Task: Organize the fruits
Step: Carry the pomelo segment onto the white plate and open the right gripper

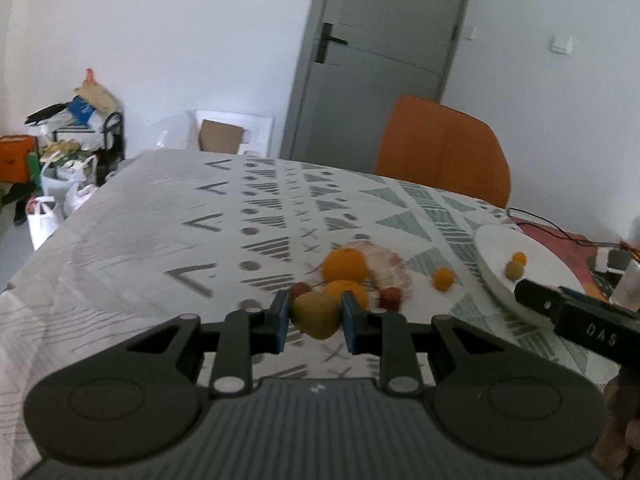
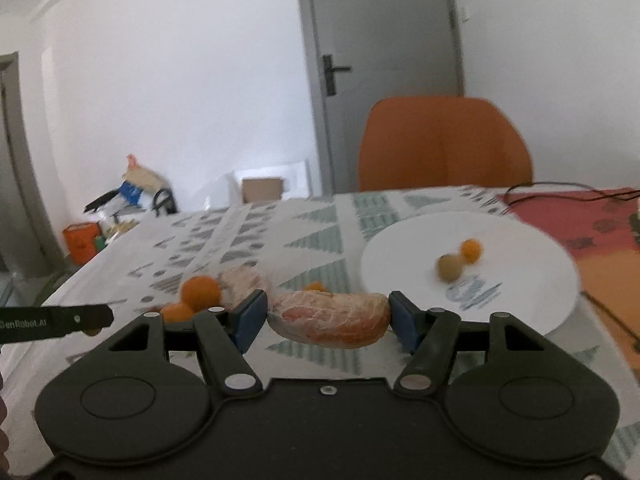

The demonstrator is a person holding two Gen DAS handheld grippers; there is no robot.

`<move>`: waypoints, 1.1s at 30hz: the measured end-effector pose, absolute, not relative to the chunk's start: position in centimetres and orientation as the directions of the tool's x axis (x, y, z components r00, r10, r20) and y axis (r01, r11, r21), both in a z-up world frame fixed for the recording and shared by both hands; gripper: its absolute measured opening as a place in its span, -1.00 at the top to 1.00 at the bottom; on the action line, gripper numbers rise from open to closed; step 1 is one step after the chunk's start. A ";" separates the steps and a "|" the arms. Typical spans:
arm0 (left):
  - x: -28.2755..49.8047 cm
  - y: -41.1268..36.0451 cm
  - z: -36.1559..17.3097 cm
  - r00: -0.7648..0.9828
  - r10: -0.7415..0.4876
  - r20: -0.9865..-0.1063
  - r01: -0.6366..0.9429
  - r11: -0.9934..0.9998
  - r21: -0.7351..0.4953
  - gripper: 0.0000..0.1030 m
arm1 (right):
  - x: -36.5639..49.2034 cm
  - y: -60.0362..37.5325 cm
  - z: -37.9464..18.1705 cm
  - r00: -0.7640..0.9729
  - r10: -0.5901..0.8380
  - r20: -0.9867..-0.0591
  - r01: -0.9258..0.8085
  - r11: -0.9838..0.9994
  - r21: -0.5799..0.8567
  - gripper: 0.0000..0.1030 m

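Gripping one green fruit (image 1: 316, 314) in left tool (image 1: 315, 316), right tool (image 2: 327, 318) clamping one peeled segment (image 2: 330, 318), two fruits on one plate (image 2: 520, 240)

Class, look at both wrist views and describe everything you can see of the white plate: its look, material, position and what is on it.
The white plate is round, shallow and glossy, seemingly ceramic, with a faint blue-grey print near its middle. It lies flat on the patterned tablecloth, at the table's right side, partly over a red mat. Two small fruits rest on it, apparently touching: a greenish-brown one and an orange one. In the left wrist view the right gripper hides part of its near rim. Whether anything else touches it cannot be told.
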State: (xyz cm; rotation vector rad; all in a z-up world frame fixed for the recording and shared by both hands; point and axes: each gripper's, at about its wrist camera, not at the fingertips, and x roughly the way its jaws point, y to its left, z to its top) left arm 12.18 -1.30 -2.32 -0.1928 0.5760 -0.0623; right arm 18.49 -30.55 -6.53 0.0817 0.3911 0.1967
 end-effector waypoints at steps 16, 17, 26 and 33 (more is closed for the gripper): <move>14.6 -8.1 -1.1 0.833 -0.185 -0.521 0.139 0.982 -0.127 0.50 | 19.3 -36.7 -7.2 0.934 0.110 -0.339 -0.050 0.982 0.182 -0.23; 14.8 -8.5 -1.1 0.832 -0.188 -0.523 0.144 0.982 -0.123 0.50 | 19.4 -37.0 -7.3 0.935 0.105 -0.338 -0.044 0.982 0.184 -0.23; 16.5 -11.4 -1.2 0.821 -0.234 -0.521 0.203 0.972 -0.118 0.50 | 20.0 -38.8 -8.3 0.932 0.087 -0.352 -0.020 0.981 0.191 -0.24; 17.7 -13.7 -1.4 0.806 -0.275 -0.524 0.258 0.960 -0.106 0.50 | 20.2 -39.8 -9.0 0.931 0.059 -0.359 0.016 0.979 0.203 -0.33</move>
